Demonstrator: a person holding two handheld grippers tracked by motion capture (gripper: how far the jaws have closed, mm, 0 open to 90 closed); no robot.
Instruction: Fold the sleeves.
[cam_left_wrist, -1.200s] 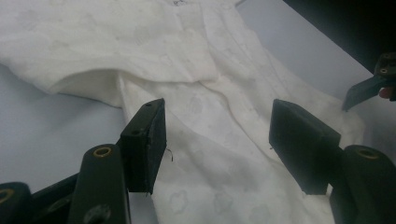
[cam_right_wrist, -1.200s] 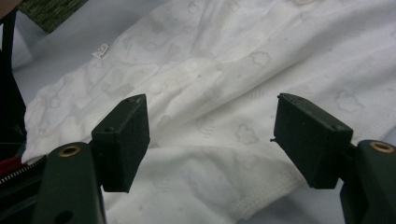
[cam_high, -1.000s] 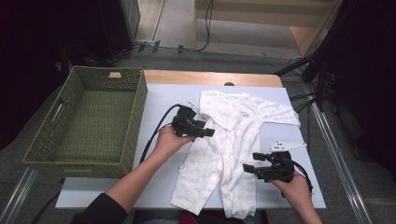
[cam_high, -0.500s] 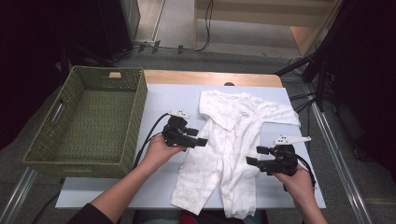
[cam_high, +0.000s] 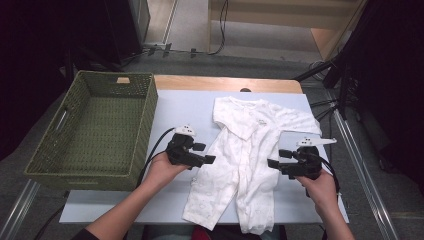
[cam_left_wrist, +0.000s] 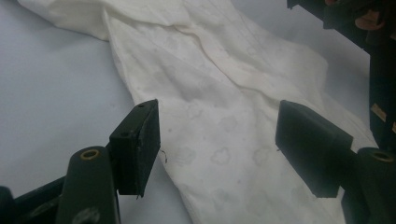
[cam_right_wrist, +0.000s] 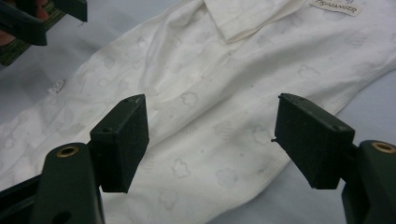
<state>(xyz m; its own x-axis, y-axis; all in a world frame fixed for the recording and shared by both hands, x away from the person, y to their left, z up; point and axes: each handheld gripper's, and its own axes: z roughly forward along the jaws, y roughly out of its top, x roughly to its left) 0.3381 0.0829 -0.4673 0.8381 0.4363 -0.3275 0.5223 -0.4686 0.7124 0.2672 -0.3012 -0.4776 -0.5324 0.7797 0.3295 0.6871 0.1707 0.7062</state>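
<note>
- The left gripper (cam_high: 209, 160) stood with its jaws wide apart and nothing between the pads; in the left gripper view the cloth lay flat on the table beyond them, untouched. The jaws had just been opening a little further.
- Compared with a second earlier, this gripper had drawn back leftward and nearer the person, off the chest of the white baby romper (cam_high: 250, 155). It now hovered just beside the garment's left edge at waist level, jaws pointing right.
- The right gripper (cam_high: 272, 163) was likewise open and empty, its spread unchanged. It faced left over the right leg of the romper, slightly farther from the person than a second before. In the right gripper view the fabric (cam_right_wrist: 201, 107) lay below the pads, not pinched.
- The romper lay spread face up at the middle of the pale table (cam_high: 185, 105), collar far, legs near and reaching the near edge. One sleeve stretched to the right; the left sleeve appeared folded in across the chest.
- The green woven basket (cam_high: 92, 172) stood empty at the left, apart from the garment.
- Judgement: both grippers had released and were repositioning at either side of the waist. A fresh grasp for the next fold seemed due; none had yet been taken.
</note>
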